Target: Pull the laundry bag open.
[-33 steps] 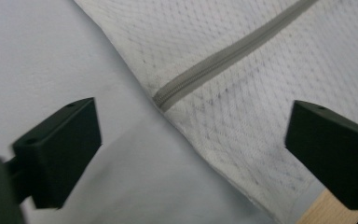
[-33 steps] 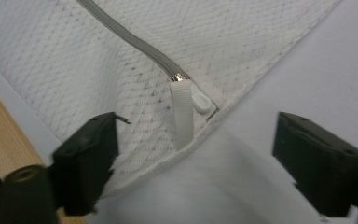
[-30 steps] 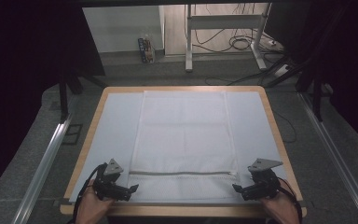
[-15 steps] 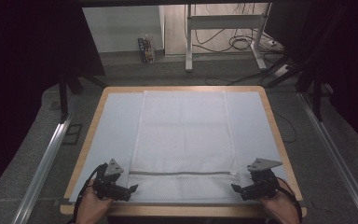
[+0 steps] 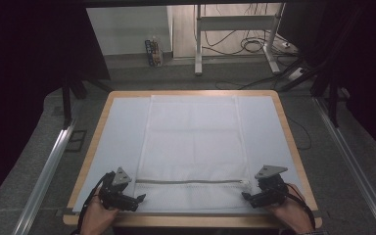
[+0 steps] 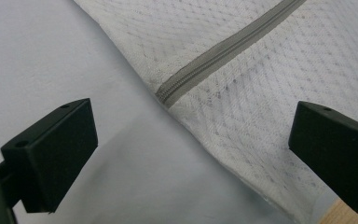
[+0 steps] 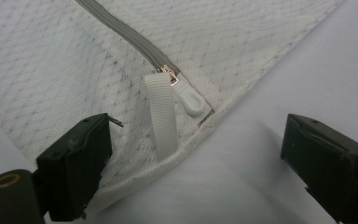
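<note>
Viewed from above: a white mesh laundry bag [image 5: 193, 142] spread flat down the middle of a wooden-rimmed desk [image 5: 285, 128], on a pale sheet [image 5: 122, 132] covering the top. Far edge of the bag close to the far rim, near edge close to the person's side. A grey zipper [image 5: 191, 181] running straight across the bag near that front edge, fully closed by the look of it.

Left claw [image 5: 139, 198] low at the bag's near left corner, jaws wide apart, nothing between them but the sheet and the bag's edge. From the left gripper view: the closed end of the zipper just ahead, one jaw over bare sheet, the other over mesh.

Right claw [image 5: 247, 196] mirrored at the near right corner, jaws likewise spread and gripping nothing. From the right gripper view: a small white zipper pull [image 7: 189, 100] parked at the zipper's end, a white webbing loop [image 7: 163, 116] lying beside it, the bag's seamed corner between the jaws.

Compared with a second ago: almost no change. Both claws nudged a little inward toward the corners, bag unmoved and smooth.

Likely meaning: lining-up nearly finished, pinching of both near corners probably next, perhaps for a fold away from the person. Nothing grasped yet, so no lifting or folding begun.
</note>
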A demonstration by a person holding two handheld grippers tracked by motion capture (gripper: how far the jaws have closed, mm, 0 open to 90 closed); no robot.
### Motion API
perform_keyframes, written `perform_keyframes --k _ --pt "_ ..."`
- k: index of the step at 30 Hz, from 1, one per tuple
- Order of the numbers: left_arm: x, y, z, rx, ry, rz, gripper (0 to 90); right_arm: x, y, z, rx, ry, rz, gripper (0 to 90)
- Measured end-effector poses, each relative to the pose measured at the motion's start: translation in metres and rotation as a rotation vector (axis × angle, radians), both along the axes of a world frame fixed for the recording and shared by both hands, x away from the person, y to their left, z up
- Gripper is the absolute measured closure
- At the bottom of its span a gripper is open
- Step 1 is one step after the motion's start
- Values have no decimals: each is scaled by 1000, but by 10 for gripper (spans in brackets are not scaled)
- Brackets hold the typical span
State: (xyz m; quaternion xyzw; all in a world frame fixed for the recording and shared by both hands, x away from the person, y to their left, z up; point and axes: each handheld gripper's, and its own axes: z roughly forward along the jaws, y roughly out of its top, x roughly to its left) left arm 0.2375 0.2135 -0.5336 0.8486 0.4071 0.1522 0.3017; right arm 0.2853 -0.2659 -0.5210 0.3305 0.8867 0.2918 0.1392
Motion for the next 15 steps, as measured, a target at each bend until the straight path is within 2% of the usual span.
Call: perform_keyframes --k 6,12,15 --pt "1 -2 -1 10 2 -9 13 3 0 -4 11 -1 11 43" --pt "1 -4 -1 21 -4 -16 14 -1 6 1 -17 30 -16 177" --pt "0 -5 -1 24 -11 -19 16 -6 10 4 -25 41 -34 311"
